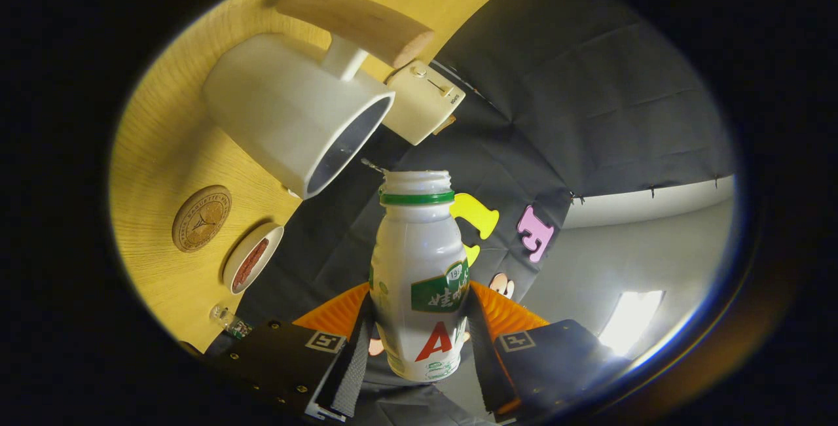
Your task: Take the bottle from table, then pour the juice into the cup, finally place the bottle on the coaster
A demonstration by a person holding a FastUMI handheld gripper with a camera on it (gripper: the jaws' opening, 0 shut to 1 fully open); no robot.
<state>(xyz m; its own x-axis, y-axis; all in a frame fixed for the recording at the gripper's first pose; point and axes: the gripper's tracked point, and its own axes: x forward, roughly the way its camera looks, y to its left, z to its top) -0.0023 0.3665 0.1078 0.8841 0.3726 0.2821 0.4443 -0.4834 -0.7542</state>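
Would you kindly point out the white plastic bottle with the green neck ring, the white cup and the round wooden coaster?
White plastic bottle [419,262]: gripper view, its body, between the fingers.
White cup [288,108]: gripper view, its outer wall.
Round wooden coaster [201,218]: gripper view, its engraved face.

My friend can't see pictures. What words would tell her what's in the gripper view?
The gripper has its fingers shut on a white plastic bottle with a green neck ring, cap off, its mouth tipped toward a white cup with a wooden handle on a yellow wooden table. Nearby lie a round wooden coaster and a small white dish.
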